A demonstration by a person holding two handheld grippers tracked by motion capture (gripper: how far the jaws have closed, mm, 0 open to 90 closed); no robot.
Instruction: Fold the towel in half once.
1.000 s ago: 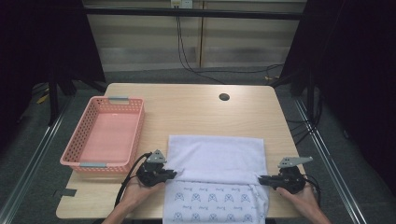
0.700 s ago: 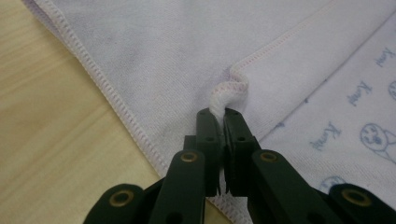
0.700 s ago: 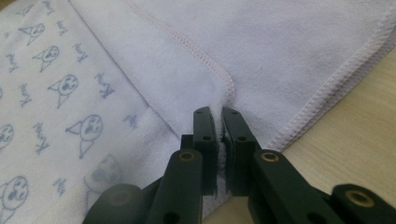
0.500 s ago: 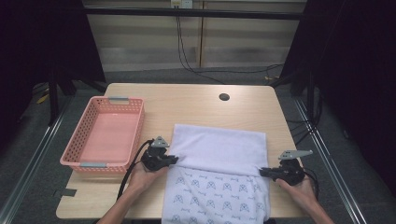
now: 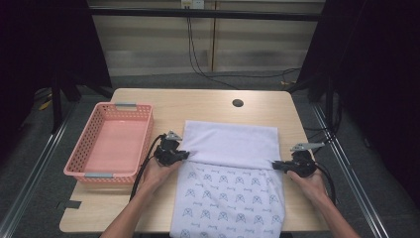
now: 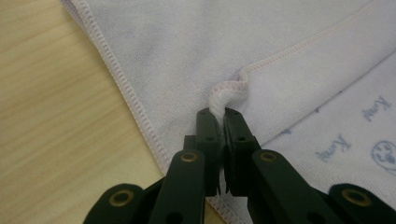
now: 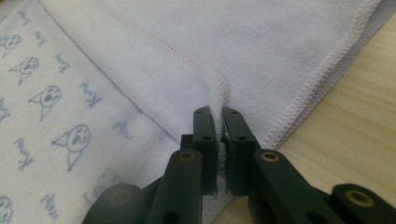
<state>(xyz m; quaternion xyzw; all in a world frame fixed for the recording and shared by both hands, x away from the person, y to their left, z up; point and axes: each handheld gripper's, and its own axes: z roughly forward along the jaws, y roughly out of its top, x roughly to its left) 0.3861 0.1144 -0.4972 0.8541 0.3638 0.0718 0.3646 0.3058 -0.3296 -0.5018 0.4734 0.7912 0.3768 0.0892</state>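
— Towel [image 5: 230, 168] lies on the wooden table [image 5: 208, 104], in the near middle part, yes?

— Yes. Its long axis runs from 12 o'clock to 6 o'clock in the high view, and the near end reaches the table edge at 6 o'clock. The far part is folded over, so the plain lilac back side faces up there. The near part shows the side printed with small blue faces.

— Where does the folded edge point?

— It faces 6 o'clock and runs across, from 9 o'clock to 3 o'clock.

— And the grippers?

— The left gripper [image 5: 184, 154] is at the 9 o'clock end of that folded edge. In the left gripper view its jaws are clenched on a small bunch of the towel hem [image 6: 229, 93]. The right gripper [image 5: 275, 165] is at the 3 o'clock end, and in the right gripper view its jaws are also pressed together with the towel edge between them.

— What else is on the table?

— A pink basket [image 5: 89, 168] stands at 9 o'clock from the towel, just beside the left gripper. A dark round hole [image 5: 237, 103] is in the table at 12 o'clock, apart from the towel.
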